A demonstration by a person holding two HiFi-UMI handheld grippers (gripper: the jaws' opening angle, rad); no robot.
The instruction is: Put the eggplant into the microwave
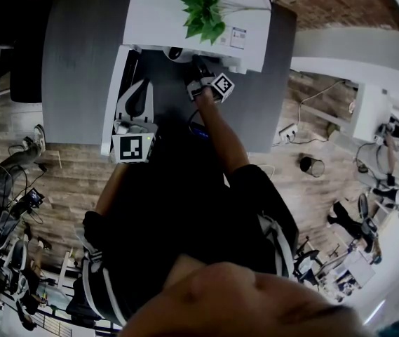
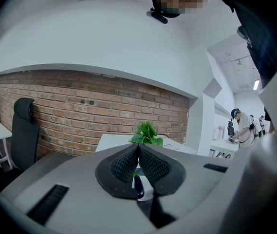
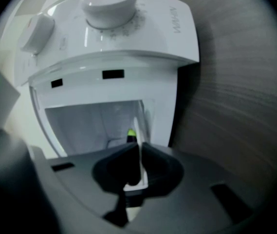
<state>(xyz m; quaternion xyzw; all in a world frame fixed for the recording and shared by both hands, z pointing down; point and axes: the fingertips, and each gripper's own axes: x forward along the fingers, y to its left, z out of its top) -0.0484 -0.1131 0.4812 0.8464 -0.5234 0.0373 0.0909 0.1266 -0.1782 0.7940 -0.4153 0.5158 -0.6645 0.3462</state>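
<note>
The white microwave (image 1: 157,20) stands on a grey table, its door (image 1: 113,90) swung open to the left. In the right gripper view its knobs and open cavity (image 3: 94,126) fill the frame. My right gripper (image 1: 200,72) (image 3: 139,146) is at the cavity mouth. Its jaws are closed on the dark eggplant, whose green stem (image 3: 131,133) pokes out just past the tips. My left gripper (image 1: 137,93) (image 2: 138,147) hovers beside the open door, shut, with nothing between its tips. A dark glossy shape (image 2: 138,186) shows through the gap below them; I cannot tell what it is.
A green plant (image 1: 205,11) (image 2: 147,133) sits on top of the microwave. The grey table (image 1: 80,62) extends left. On the wooden floor to the right are a power strip (image 1: 288,132) and a bin (image 1: 311,165). A black chair (image 2: 24,130) stands by the brick wall; people work at the far right.
</note>
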